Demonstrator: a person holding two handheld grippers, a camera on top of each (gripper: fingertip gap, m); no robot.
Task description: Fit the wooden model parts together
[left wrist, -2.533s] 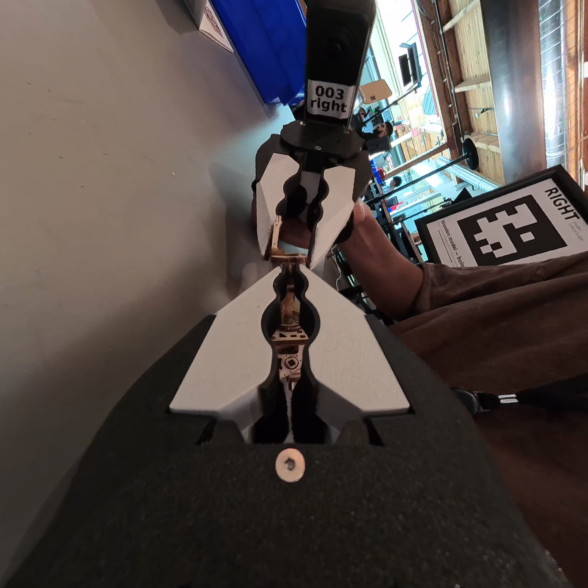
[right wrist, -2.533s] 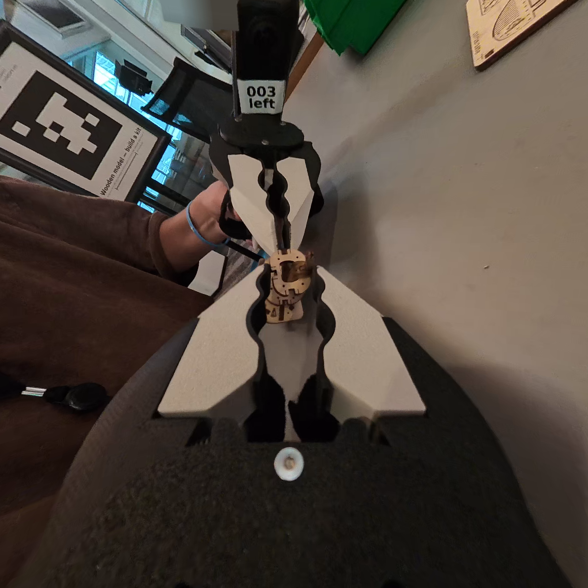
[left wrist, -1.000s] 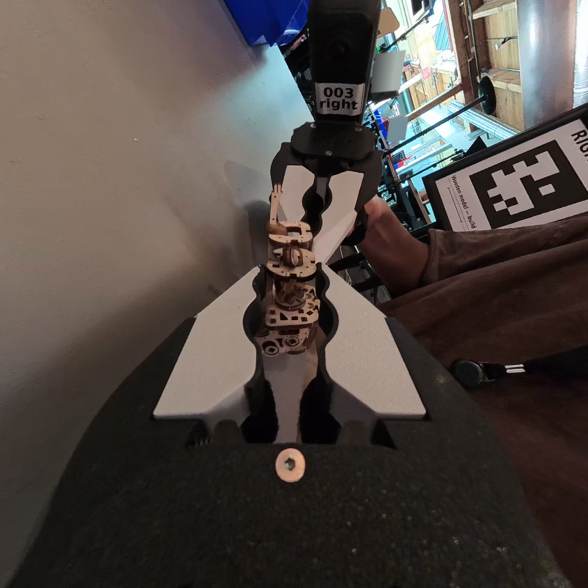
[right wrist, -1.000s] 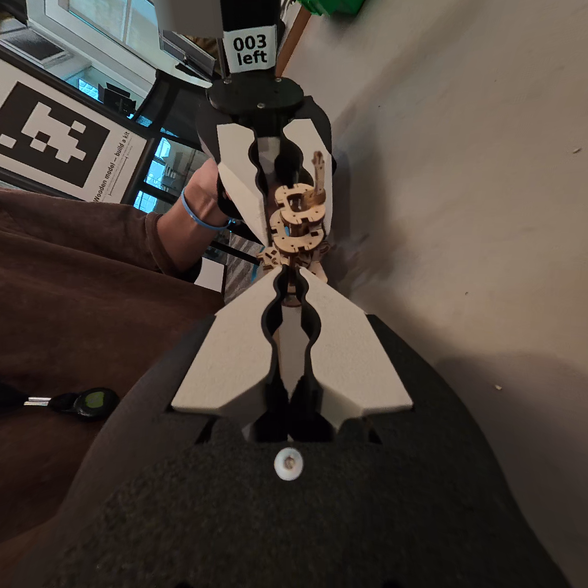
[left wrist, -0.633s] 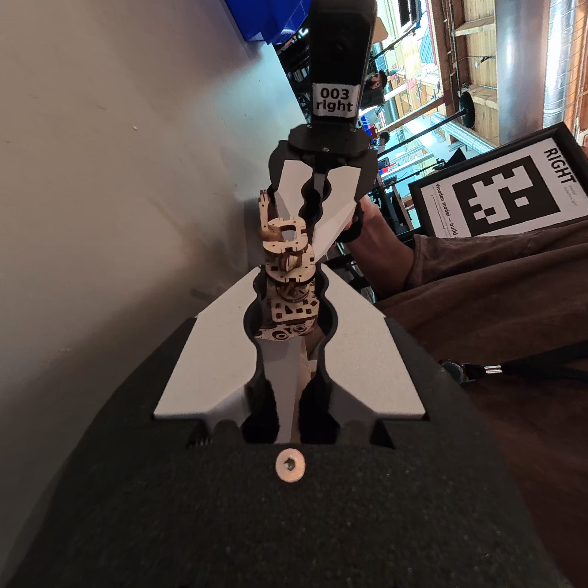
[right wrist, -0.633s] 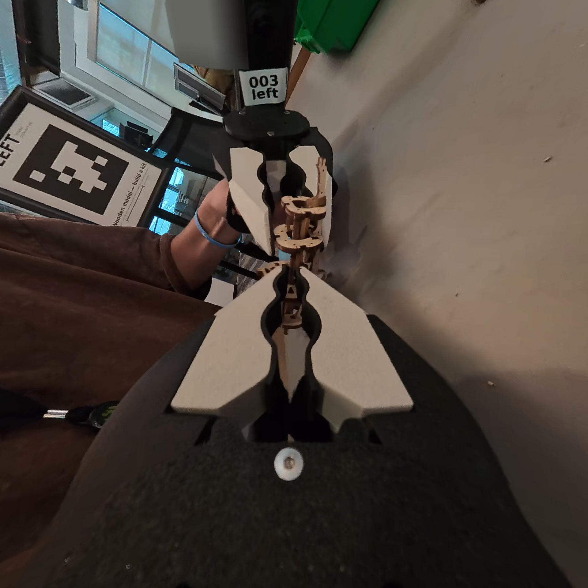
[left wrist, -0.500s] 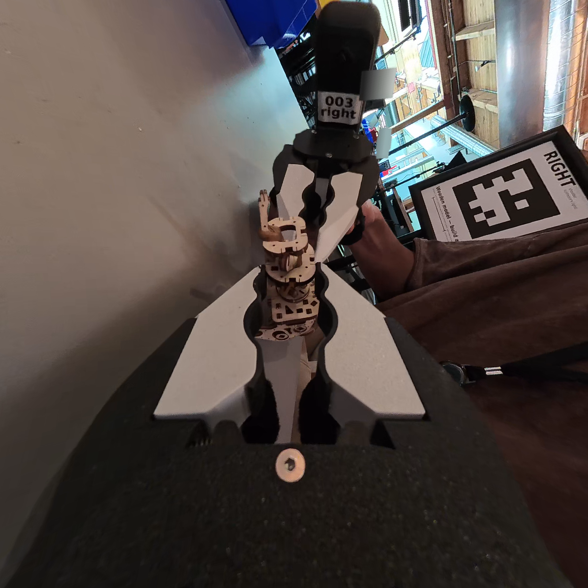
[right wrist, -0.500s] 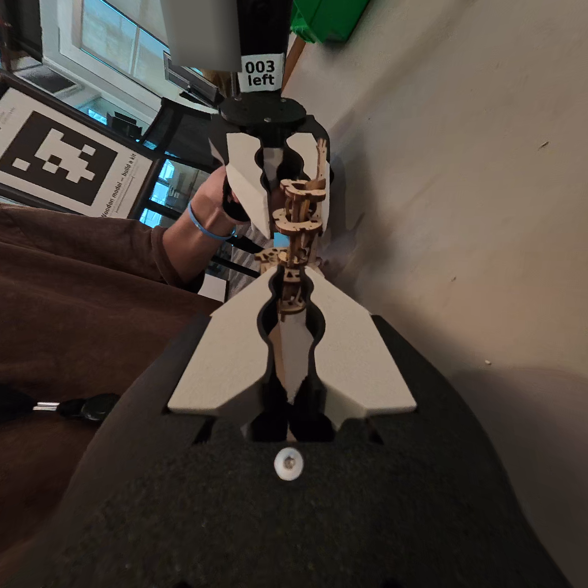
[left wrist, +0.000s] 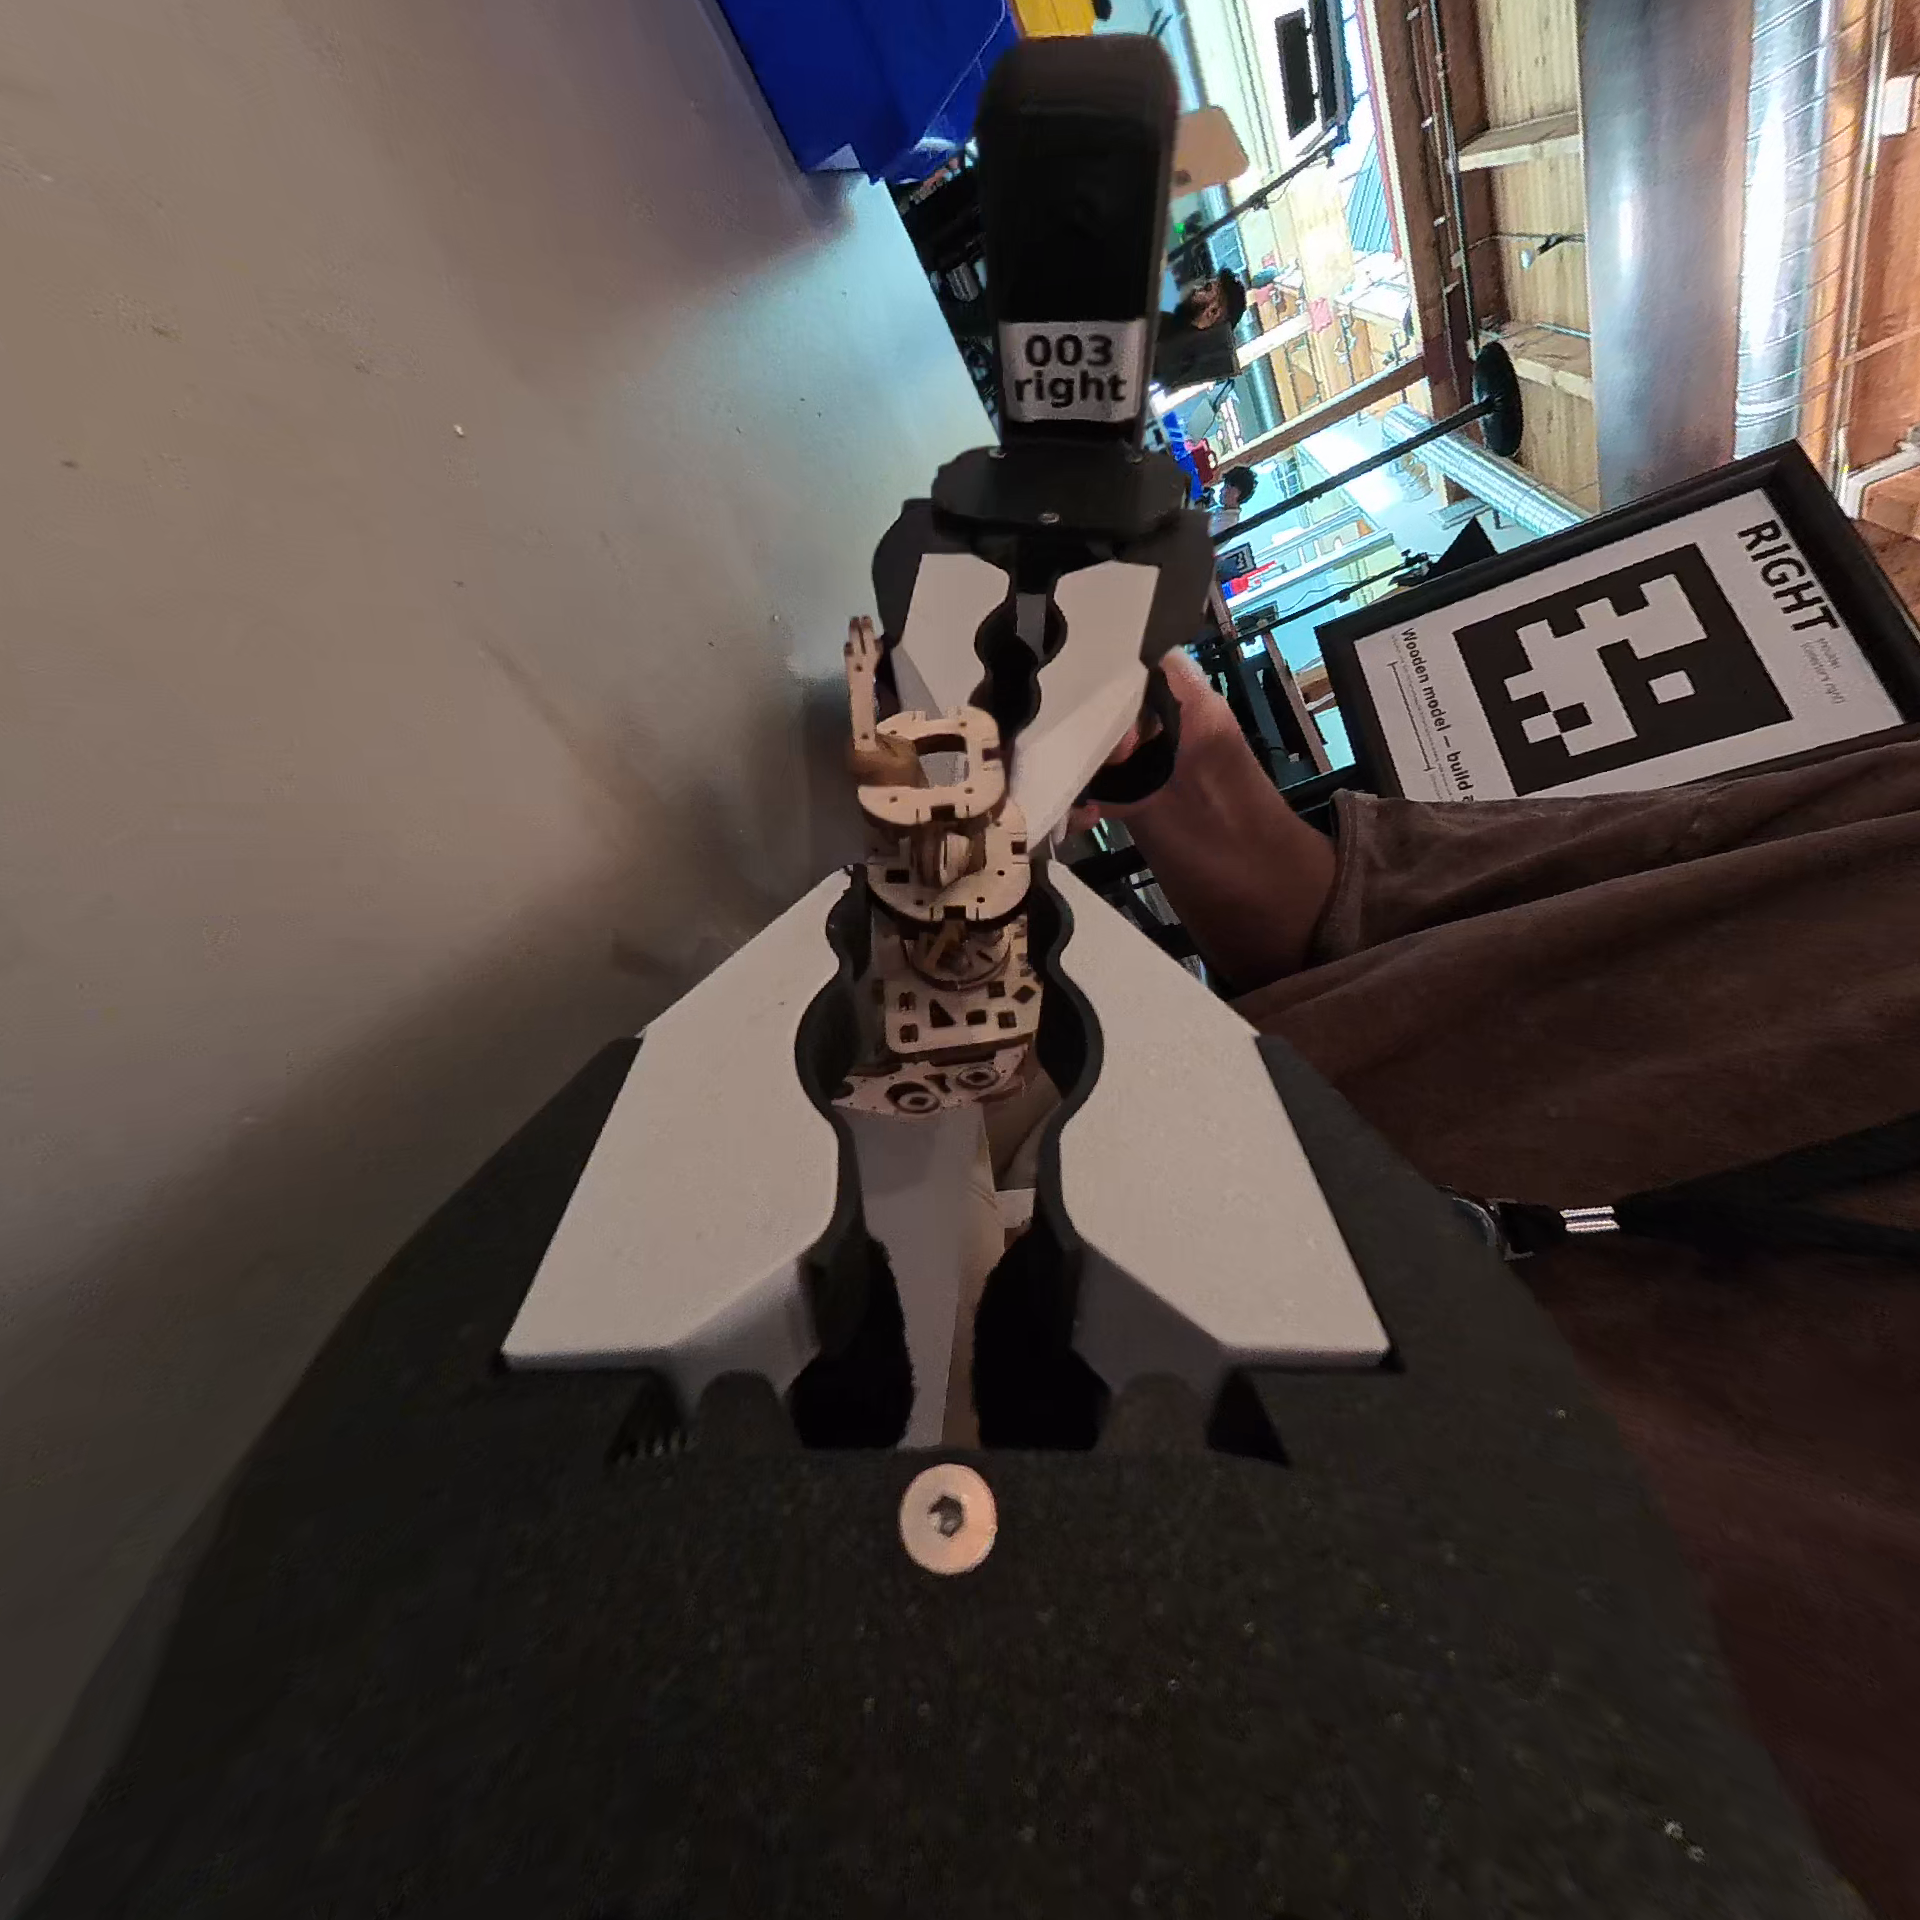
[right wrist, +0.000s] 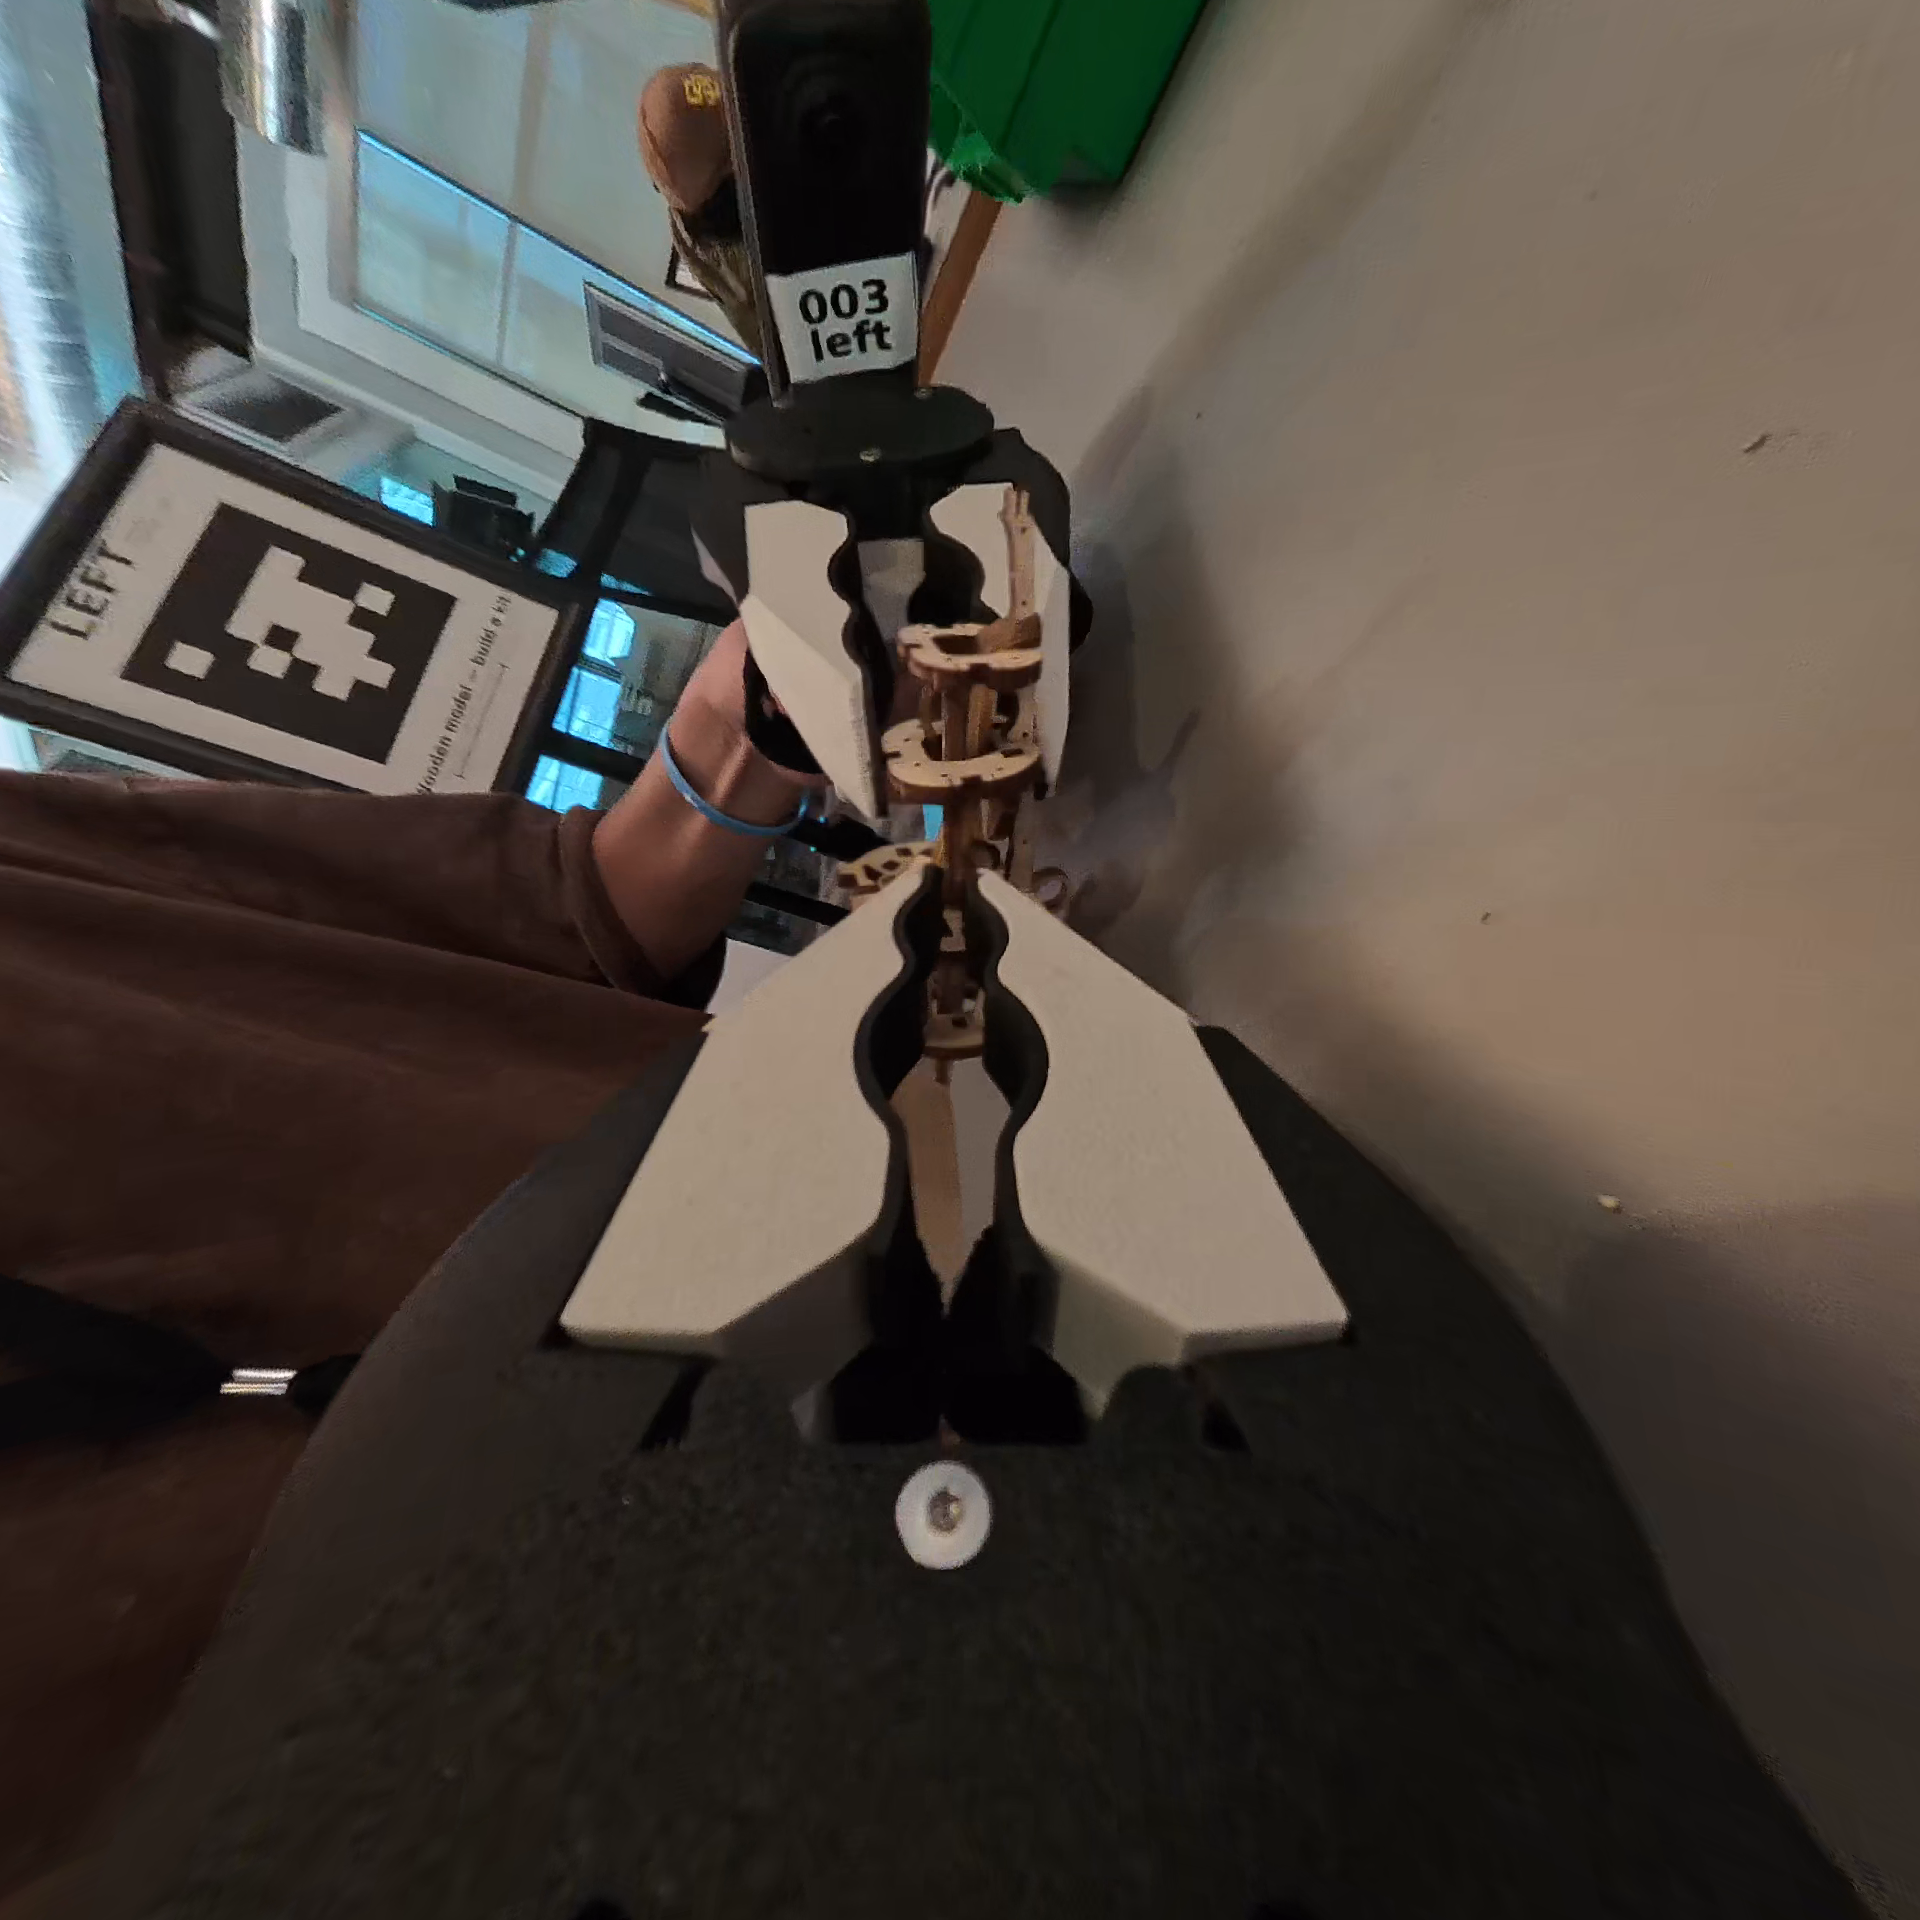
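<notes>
A light wooden model (left wrist: 956,997) of stacked laser-cut plates and a thin upright arm is held in the air between my two grippers, which face each other. My left gripper (left wrist: 951,888) is shut on the model's body, which sits in the hollows of its white fingers. My right gripper (right wrist: 951,883) is shut on a thin flat wooden part at the model's other end. The model (right wrist: 961,769) shows edge-on in the right wrist view, with the left gripper (right wrist: 956,800) behind it. The right gripper (left wrist: 1023,821) shows beyond the model in the left wrist view.
The pale table top (left wrist: 364,623) runs along one side of both views (right wrist: 1507,727). Framed marker boards (left wrist: 1621,665) (right wrist: 281,623) stand at the table's edge. A blue bin (left wrist: 873,73) and a green bin (right wrist: 1049,94) sit far off. The person's brown sleeve (left wrist: 1558,935) is close by. Left and right tips are no more than a few centimetres apart.
The model has slid deeper between the right gripper's fingers and now shows more edge-on in that view. Both grippers have tilted a little together; both still hold it.
</notes>
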